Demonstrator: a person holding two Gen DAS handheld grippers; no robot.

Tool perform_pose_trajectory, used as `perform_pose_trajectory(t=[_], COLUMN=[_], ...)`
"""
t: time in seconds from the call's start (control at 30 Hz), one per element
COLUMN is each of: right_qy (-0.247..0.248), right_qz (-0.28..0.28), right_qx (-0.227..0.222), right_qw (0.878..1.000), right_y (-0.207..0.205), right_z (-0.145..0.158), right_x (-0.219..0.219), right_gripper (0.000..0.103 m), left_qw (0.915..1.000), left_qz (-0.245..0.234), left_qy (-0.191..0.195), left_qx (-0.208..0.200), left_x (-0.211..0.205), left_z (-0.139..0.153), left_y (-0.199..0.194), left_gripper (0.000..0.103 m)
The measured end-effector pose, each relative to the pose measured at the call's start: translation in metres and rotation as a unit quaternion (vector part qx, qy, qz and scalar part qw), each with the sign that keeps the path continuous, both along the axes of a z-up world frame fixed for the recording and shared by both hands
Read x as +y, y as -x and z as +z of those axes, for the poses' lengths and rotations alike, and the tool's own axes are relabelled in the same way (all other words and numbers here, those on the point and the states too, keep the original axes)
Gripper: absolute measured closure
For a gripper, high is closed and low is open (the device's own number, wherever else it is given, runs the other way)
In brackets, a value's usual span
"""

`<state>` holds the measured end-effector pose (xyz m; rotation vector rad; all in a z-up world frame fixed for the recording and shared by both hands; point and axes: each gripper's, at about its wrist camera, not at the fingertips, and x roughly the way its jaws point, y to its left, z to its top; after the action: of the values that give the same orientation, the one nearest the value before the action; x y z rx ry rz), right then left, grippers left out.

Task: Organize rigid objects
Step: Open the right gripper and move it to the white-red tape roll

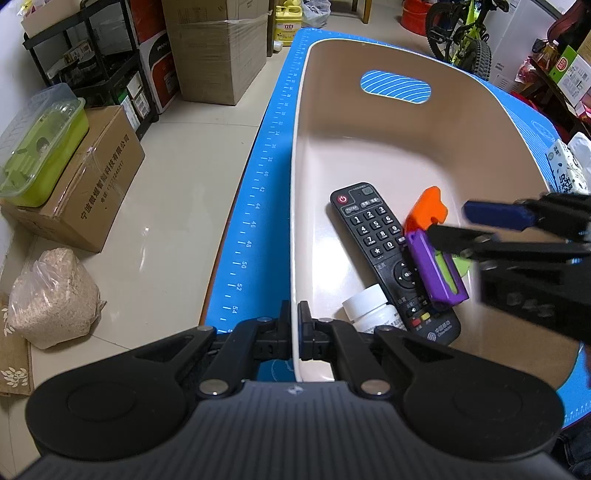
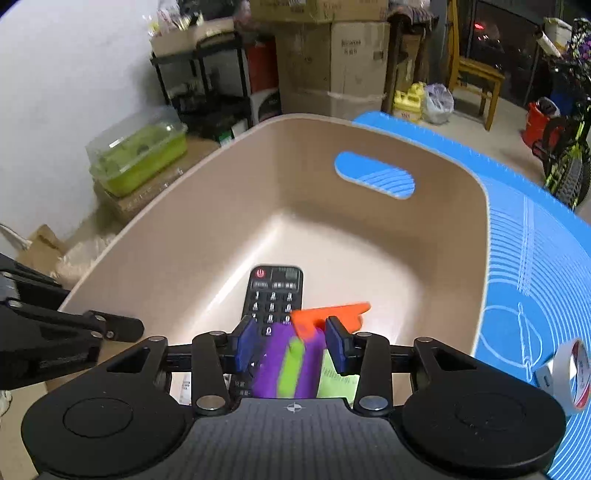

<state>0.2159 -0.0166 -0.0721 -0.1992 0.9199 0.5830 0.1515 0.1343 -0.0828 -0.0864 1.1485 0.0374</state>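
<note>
A beige plastic bin (image 1: 369,122) sits on a blue mat (image 1: 255,206). Inside lie a black remote (image 1: 391,258), a white pill bottle (image 1: 369,308) and a purple, green and orange toy (image 1: 437,266). My left gripper (image 1: 294,325) is shut on the bin's near rim. My right gripper (image 2: 291,343) hovers open over the bin (image 2: 229,221); the toy (image 2: 291,362) lies below and between its fingers, blurred, resting on the remote (image 2: 273,291). The right gripper also shows in the left wrist view (image 1: 476,225).
A tape roll (image 2: 570,373) lies on the mat (image 2: 535,258) to the right of the bin. A tissue pack (image 1: 565,170) sits at the mat's right edge. Cardboard boxes (image 1: 218,48), a green container (image 1: 40,147), a shelf and a bicycle (image 1: 465,33) stand on the floor around.
</note>
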Motion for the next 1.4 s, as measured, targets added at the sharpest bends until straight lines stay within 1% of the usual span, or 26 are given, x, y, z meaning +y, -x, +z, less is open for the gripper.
perform_pose_trajectory(t=[0.1,0.13,0.23,0.37,0.43,0.6,0.73,0.83,1.03,1.13,1.4], right_qy=[-0.018,-0.023,-0.036,-0.046,-0.044,-0.036,-0.023,-0.018,0.005,0.007,0.017], right_qz=[0.004,0.001,-0.017,-0.064,-0.091,-0.159,-0.187,-0.196,-0.2,-0.205,-0.199], right_qx=[-0.03,-0.047,-0.08,-0.096,-0.092,-0.081,-0.08,-0.075,-0.067,-0.059,-0.037], right_qw=[0.999,0.999,0.996,0.992,0.991,0.983,0.979,0.978,0.978,0.977,0.979], right_y=[0.002,0.005,0.005,-0.008,-0.015,-0.031,-0.043,-0.046,-0.048,-0.049,-0.051], right_z=[0.015,0.021,0.036,0.049,0.05,0.038,0.019,0.006,-0.02,-0.031,-0.057], right_x=[-0.013,-0.021,-0.048,-0.09,-0.113,-0.17,-0.201,-0.216,-0.228,-0.23,-0.223], right_gripper=[0.054,0.054,0.054,0.054,0.054,0.054,0.054,0.054,0.054,0.054,0.054], left_qw=[1.0,1.0,1.0,1.0,1.0,1.0,1.0,1.0,1.0,1.0,1.0], left_qz=[-0.002,-0.001,-0.001,-0.001,0.0,-0.001,0.0,0.0,-0.001,-0.001,-0.002], left_qy=[0.001,0.003,0.005,0.005,0.006,0.005,0.006,0.006,0.005,0.004,0.003], left_qx=[0.001,0.002,0.002,0.002,0.002,0.002,0.003,0.003,0.003,0.003,0.003], left_x=[0.001,0.001,0.002,0.002,0.002,0.002,0.001,0.001,0.002,0.002,0.003], left_z=[0.0,0.0,0.0,0.0,0.0,0.0,0.0,0.0,0.0,0.0,0.001], left_y=[-0.001,-0.001,-0.001,-0.001,-0.001,-0.001,-0.001,-0.001,-0.001,-0.001,-0.001], left_gripper=[0.099,0.099,0.099,0.099,0.099,0.099,0.099,0.099,0.099,0.099,0.099])
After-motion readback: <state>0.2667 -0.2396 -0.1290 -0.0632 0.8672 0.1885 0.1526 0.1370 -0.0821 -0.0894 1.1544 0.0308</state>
